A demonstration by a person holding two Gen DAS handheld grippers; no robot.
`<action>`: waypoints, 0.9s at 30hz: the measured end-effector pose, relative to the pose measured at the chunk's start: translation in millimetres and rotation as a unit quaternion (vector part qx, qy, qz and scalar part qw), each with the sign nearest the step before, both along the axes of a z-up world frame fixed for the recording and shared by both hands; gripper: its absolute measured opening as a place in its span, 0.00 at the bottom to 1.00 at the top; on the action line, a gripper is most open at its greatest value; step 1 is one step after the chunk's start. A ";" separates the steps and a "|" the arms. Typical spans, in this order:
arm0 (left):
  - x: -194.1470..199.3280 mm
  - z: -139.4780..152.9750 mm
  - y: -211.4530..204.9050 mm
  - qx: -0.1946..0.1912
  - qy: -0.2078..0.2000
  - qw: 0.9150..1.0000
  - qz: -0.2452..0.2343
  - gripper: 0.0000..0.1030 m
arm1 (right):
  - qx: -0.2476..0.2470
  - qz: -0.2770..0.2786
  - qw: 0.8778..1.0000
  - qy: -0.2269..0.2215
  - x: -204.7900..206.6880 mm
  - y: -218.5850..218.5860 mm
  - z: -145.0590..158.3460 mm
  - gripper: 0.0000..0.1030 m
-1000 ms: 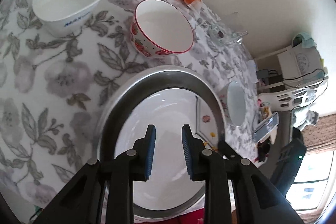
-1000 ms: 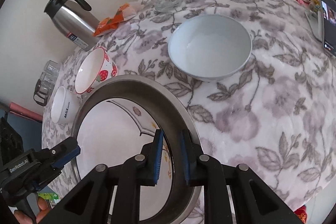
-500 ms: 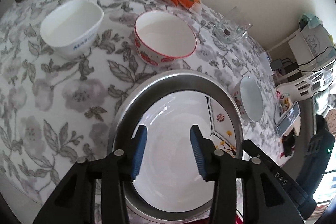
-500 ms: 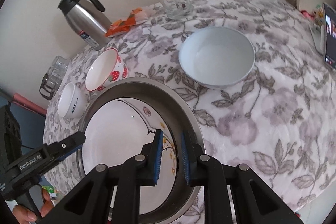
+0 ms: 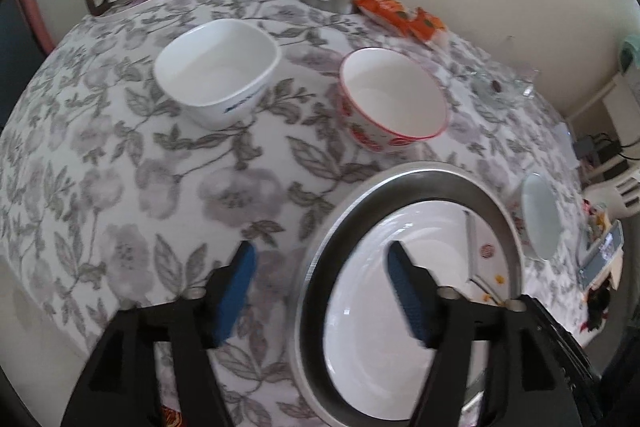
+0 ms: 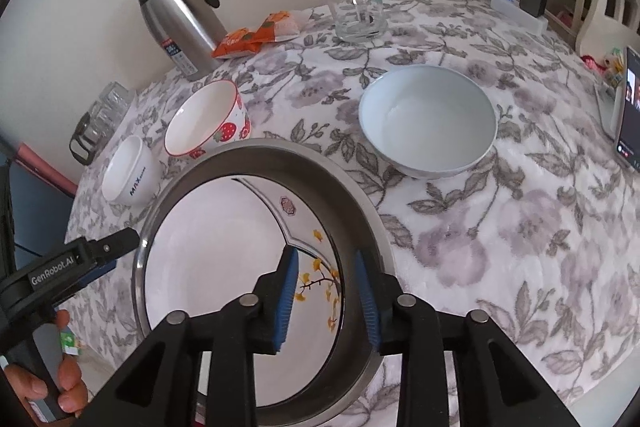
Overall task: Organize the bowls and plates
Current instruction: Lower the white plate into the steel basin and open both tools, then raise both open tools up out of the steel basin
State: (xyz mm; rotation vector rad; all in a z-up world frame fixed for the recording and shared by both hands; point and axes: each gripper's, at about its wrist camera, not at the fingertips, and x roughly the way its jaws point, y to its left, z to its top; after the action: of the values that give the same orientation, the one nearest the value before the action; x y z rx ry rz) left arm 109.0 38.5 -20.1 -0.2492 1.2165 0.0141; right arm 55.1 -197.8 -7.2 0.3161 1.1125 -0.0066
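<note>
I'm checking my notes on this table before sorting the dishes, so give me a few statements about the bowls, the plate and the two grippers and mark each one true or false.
1. A white plate lies inside the steel basin. True.
2. The strawberry bowl is stacked inside the square white bowl. False: they stand apart, side by side on the tablecloth.
3. The left gripper is clamped on the basin's rim. False: its jaws have just been opening and stand wide, one on each side of the rim, pressing nothing.
4. The pale blue bowl is empty. True.
5. The right gripper holds the glass mug. False: the mug stands far back; the jaws have just been opening over the basin's rim.
</note>
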 end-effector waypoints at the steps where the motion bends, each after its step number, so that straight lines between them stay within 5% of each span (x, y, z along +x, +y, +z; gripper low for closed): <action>1: 0.0 -1.2 1.7 0.006 0.001 1.000 0.005 0.80 | -0.006 0.005 1.000 0.001 0.2 3.7 -0.9 0.43; 5: -0.8 -3.5 7.9 0.013 0.002 1.000 0.016 0.81 | -0.022 0.030 0.999 -0.004 -0.6 19.1 -0.2 0.48; 7: -1.4 -3.4 9.5 0.016 -0.001 1.000 0.020 0.84 | -0.032 0.035 0.999 -0.010 -1.1 23.3 0.8 0.60; 11: -1.7 -3.9 10.8 0.023 -0.006 0.999 0.024 0.93 | -0.038 0.037 0.999 -0.011 -1.2 24.4 -0.1 0.68; 17: -1.3 -5.1 12.7 0.022 -0.008 0.999 0.028 0.94 | -0.043 0.027 0.999 -0.019 -0.8 17.8 0.7 0.83; 20: -1.8 -2.4 13.1 0.029 -0.023 0.999 0.030 0.94 | -0.044 0.020 0.999 -0.025 -1.2 12.5 2.2 1.00; 27: 0.6 -6.9 16.2 0.016 -0.012 0.999 0.028 0.94 | -0.026 -0.018 0.999 -0.033 -3.4 -14.7 4.4 1.00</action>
State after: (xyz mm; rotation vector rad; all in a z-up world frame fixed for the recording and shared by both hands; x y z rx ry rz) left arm 109.6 54.7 -27.0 -0.2552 1.1841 0.0777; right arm 51.7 -212.5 -2.9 0.2874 1.0389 -0.0571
